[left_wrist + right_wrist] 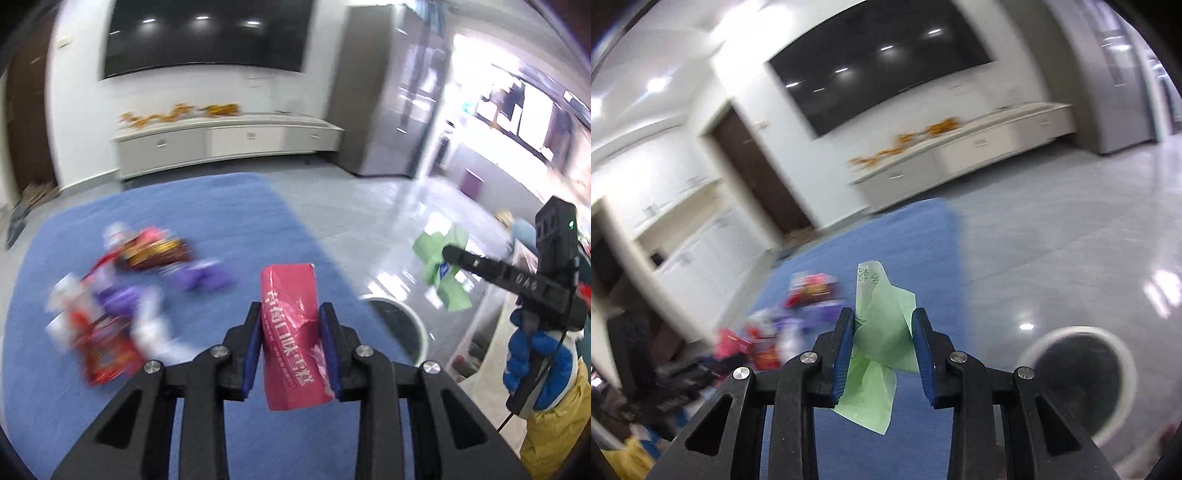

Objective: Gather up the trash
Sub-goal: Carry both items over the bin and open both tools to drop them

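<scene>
My left gripper [290, 314] is shut on a pink wrapper [290, 332] with white lettering, lifted above the blue rug [221, 221]. My right gripper [882, 319] is shut on a crumpled green wrapper [882, 332]; in the left wrist view the same green wrapper [443, 269] hangs from the right gripper [448, 254] at the right, held by a blue-gloved hand [535, 365]. Several more wrappers [122, 288], red, purple and white, lie blurred on the rug to the left. A round white-rimmed bin [1082, 380] with a dark inside stands on the floor, lower right of the right gripper.
The same bin [399, 328] shows just right of the left gripper at the rug's edge. A long white cabinet [229, 144] runs under a wall screen [207, 37]. Glossy grey floor [1052, 240] spreads to the right. Dark gear [665, 376] sits at the left.
</scene>
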{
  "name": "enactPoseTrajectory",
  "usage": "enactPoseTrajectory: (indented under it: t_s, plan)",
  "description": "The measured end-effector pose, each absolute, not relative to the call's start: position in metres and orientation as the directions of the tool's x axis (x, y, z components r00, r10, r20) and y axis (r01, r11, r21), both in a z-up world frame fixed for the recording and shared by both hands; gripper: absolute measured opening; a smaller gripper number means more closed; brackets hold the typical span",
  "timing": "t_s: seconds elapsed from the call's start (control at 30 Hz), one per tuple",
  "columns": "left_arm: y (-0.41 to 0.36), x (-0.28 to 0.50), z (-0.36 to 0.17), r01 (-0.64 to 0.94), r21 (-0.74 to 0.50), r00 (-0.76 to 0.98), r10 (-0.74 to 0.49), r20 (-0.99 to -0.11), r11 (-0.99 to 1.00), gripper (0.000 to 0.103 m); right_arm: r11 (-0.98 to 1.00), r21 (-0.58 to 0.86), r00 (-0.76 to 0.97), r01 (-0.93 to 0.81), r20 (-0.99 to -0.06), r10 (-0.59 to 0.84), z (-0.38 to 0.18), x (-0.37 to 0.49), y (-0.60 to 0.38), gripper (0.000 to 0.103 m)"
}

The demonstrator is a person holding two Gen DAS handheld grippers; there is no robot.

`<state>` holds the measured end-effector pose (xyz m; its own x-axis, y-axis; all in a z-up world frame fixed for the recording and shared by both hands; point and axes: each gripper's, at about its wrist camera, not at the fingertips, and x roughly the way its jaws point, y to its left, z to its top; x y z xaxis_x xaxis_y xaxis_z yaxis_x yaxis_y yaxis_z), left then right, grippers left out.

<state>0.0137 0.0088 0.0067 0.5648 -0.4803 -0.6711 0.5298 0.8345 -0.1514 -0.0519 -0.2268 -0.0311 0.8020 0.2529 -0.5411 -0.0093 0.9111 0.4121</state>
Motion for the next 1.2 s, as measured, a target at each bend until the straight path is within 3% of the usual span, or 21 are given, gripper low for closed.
enactPoseTrajectory:
  t_s: [0.17, 0.43, 0.57, 0.63, 0.87, 1.1, 1.2]
  plan:
    - [-0.086, 0.032, -0.01, 0.629, -0.142, 0.474, -0.522, -0.709, 0.764, 0.029, 0.875, 0.451, 0.786, 0.178, -0.6, 0.149, -0.066, -0.07, -0.303, 0.03]
    - [-0.194, 0.061, -0.06, 0.691, -0.18, 0.334, -0.529, -0.78, 0.7, 0.033, 0.831, 0.462, 0.717, 0.31, -0.688, 0.115, -0.118, -0.064, -0.36, 0.032]
    - [-0.222, 0.07, -0.079, 0.694, -0.241, 0.262, -0.55, -0.793, 0.679, 0.045, 0.821, 0.448, 0.681, 0.355, -0.726, 0.102, -0.128, -0.055, -0.372, 0.037]
    - [-0.229, 0.076, -0.084, 0.683, -0.256, 0.25, -0.549, -0.798, 0.684, 0.056, 0.815, 0.441, 0.669, 0.375, -0.738, 0.091, -0.13, -0.05, -0.377, 0.054]
    - [-0.222, 0.075, -0.076, 0.674, -0.244, 0.297, -0.558, -0.775, 0.697, 0.058, 0.81, 0.424, 0.671, 0.404, -0.74, 0.053, -0.124, -0.056, -0.382, 0.055]
    - [-0.195, 0.063, -0.042, 0.623, -0.167, 0.492, -0.549, -0.676, 0.764, 0.058, 0.836, 0.386, 0.728, 0.39, -0.686, -0.023, -0.089, -0.071, -0.379, 0.055]
    - [-0.183, 0.059, -0.033, 0.635, -0.164, 0.486, -0.556, -0.674, 0.755, 0.058, 0.849, 0.365, 0.754, 0.383, -0.654, -0.059, -0.07, -0.076, -0.373, 0.061]
